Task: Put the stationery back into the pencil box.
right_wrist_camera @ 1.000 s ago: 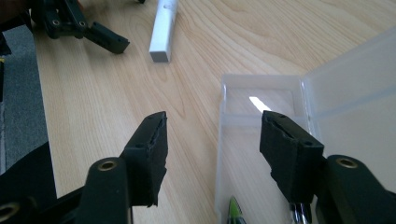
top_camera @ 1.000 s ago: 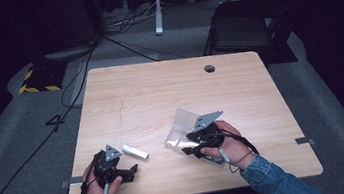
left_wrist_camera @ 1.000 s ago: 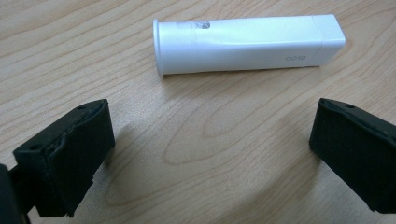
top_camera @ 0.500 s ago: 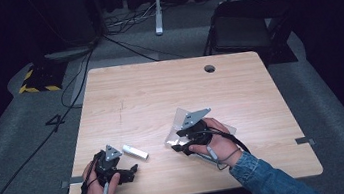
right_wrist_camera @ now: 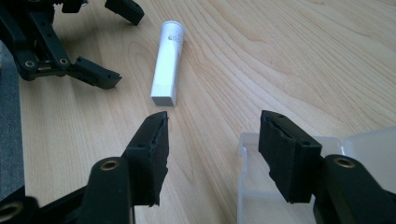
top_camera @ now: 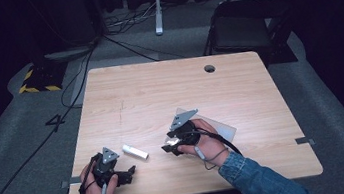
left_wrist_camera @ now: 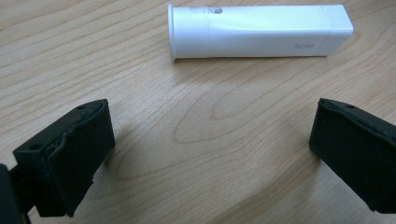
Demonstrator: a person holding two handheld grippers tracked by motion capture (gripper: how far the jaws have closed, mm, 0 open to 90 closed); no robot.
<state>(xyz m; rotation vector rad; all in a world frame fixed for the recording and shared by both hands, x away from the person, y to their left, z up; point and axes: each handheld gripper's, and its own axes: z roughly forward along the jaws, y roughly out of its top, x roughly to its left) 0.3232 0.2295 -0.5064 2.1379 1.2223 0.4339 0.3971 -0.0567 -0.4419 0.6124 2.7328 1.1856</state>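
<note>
A white plastic tube lies flat on the wooden table near its front edge. My left gripper rests just in front of the tube, open, with the tube lying crosswise beyond its jaws, which are spread wide. My right gripper is to the right of the tube, open and holding nothing. Its jaws point at the tube's square end. A clear plastic box with its lid open lies under the right jaw. The left gripper shows farther off, beside the tube.
The clear box extends to the right from under the right hand. A round cable hole is at the table's far side. A black folding chair stands beyond the table, and cables run across the floor at left.
My right gripper has moved left, off the clear box and closer to the white tube. The left gripper and the tube have stayed in place.
</note>
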